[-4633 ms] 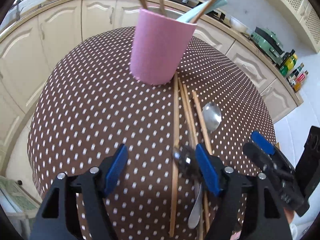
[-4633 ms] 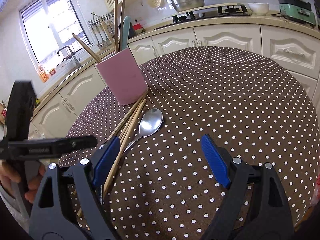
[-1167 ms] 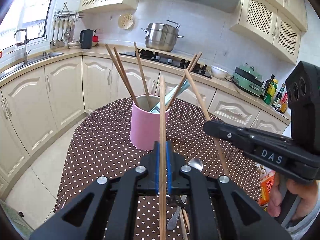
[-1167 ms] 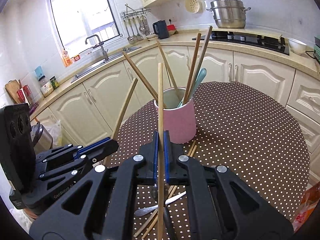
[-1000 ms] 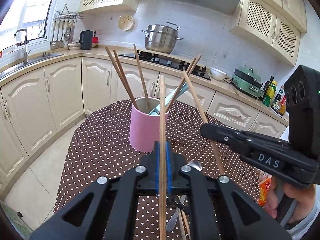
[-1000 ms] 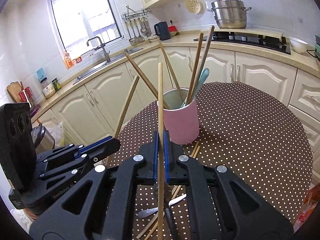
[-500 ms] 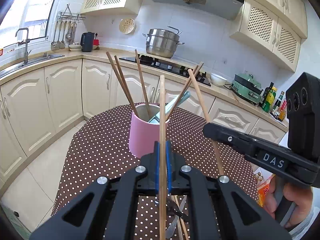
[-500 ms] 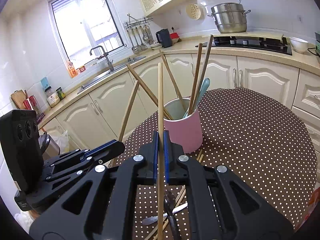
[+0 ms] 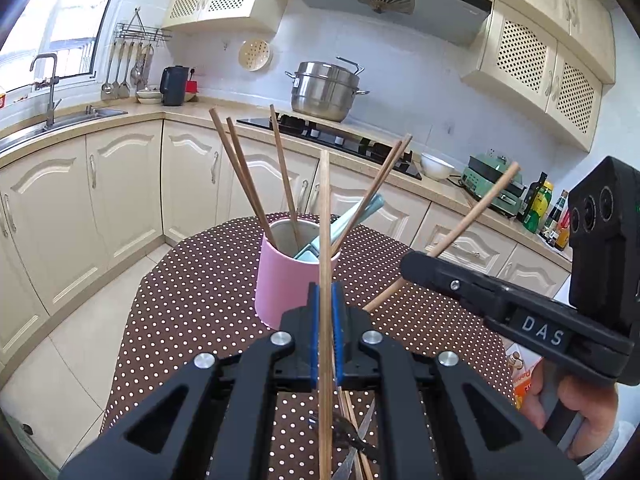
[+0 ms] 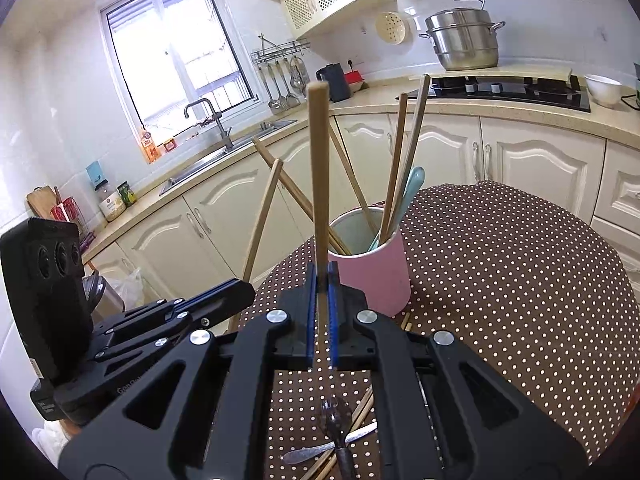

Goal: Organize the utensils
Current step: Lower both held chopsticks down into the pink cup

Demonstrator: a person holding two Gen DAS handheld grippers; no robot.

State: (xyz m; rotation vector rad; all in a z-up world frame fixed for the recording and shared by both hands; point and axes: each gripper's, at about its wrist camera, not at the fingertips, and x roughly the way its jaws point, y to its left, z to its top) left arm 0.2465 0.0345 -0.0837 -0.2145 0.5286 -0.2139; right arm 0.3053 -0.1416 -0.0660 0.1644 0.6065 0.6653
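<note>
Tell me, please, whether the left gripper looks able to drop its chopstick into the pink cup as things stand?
Probably yes: the pink cup stands just ahead of the left gripper, its mouth partly free between leaning utensils.

Pink holder (image 9: 286,284); pale wooden chopsticks (image 9: 244,168) and a light teal utensil (image 9: 352,216) inside. Worktop cloth (image 10: 520,280): brown with white polka dots. Left tongs (image 9: 326,336) and right tongs (image 10: 322,316): black with blue pads. Cream cabinets (image 9: 120,184); silver pot (image 9: 324,90).

Bright daylight floods in from the window (image 10: 176,60) — its panes glare white; fisheye bending and dark corners frame both sharp views.
</note>
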